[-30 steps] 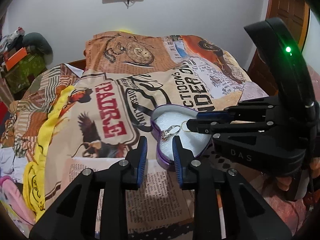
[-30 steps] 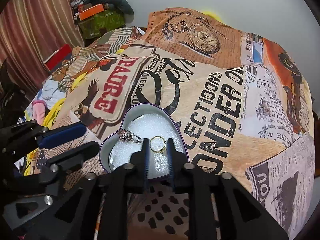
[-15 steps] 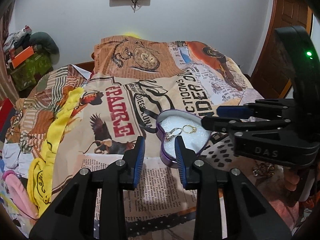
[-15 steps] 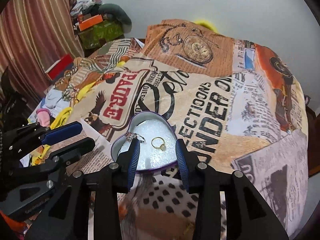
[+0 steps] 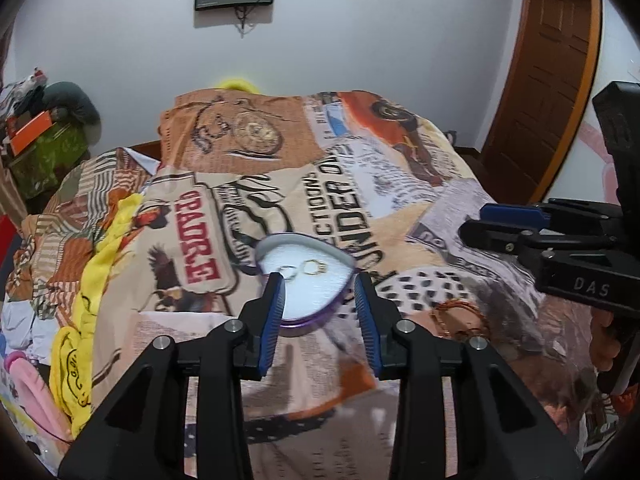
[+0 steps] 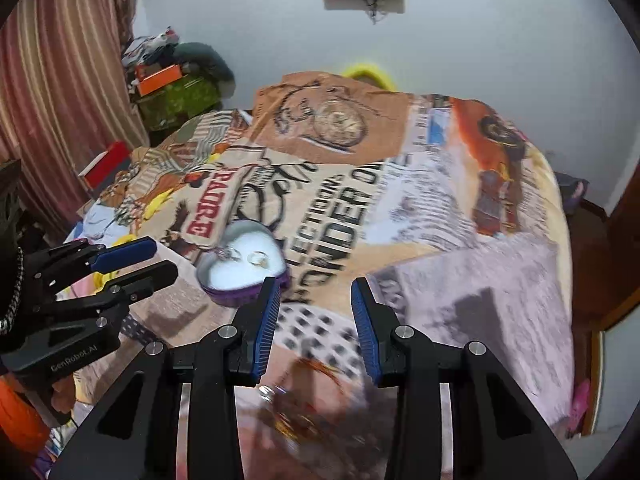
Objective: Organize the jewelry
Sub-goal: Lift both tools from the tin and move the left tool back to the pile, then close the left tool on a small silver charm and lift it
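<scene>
Two rings (image 5: 304, 270) lie in one heart tin (image 5: 306, 280) on the bed (image 5: 400, 184), bracelets (image 5: 460, 318) at its 4 o'clock. Both hand-held grippers, left (image 5: 320, 292) and right (image 6: 314, 296), spread, empty.

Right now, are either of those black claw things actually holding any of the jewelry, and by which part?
No, nothing is held. The left gripper and right gripper both have their fingers spread apart and empty. The two rings lie loose in the heart-shaped box.
</scene>
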Motion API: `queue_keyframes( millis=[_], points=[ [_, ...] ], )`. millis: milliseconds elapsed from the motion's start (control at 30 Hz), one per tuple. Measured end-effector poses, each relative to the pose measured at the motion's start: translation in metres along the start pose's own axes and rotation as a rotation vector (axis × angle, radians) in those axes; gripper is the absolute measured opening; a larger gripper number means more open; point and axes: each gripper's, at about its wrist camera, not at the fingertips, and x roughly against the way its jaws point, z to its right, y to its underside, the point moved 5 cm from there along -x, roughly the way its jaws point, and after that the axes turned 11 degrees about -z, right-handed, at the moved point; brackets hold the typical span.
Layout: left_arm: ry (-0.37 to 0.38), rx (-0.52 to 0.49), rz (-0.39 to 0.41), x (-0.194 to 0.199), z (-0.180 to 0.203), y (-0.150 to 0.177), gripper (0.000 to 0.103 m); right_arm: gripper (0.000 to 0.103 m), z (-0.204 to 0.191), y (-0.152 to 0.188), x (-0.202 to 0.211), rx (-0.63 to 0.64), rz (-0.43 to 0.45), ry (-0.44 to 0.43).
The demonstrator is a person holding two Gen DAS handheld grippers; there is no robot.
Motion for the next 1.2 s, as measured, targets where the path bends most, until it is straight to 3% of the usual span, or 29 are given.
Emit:
queue_keyframes(
  millis=[200,633,1033,1200],
  points=[
    [0.044,-0.036,-0.042,-0.013,0.029,0.002,0.036,0.034,0.024,0.021,0.016,-0.016,0.009,0.061],
    [0.102,-0.130,-0.200,-0.055,0.064,0.040,0.036,0.034,0.049,0.070,-0.003,-0.069,-0.077,0.016],
    [0.127,-0.190,-0.194,-0.054,0.081,0.049,0.036,0.034,0.045,0.081,-0.010,-0.074,-0.099,-0.026],
    [0.125,-0.215,-0.185,-0.057,0.087,0.047,0.019,0.034,0.043,0.081,-0.011,-0.073,-0.101,-0.040]
  ],
)
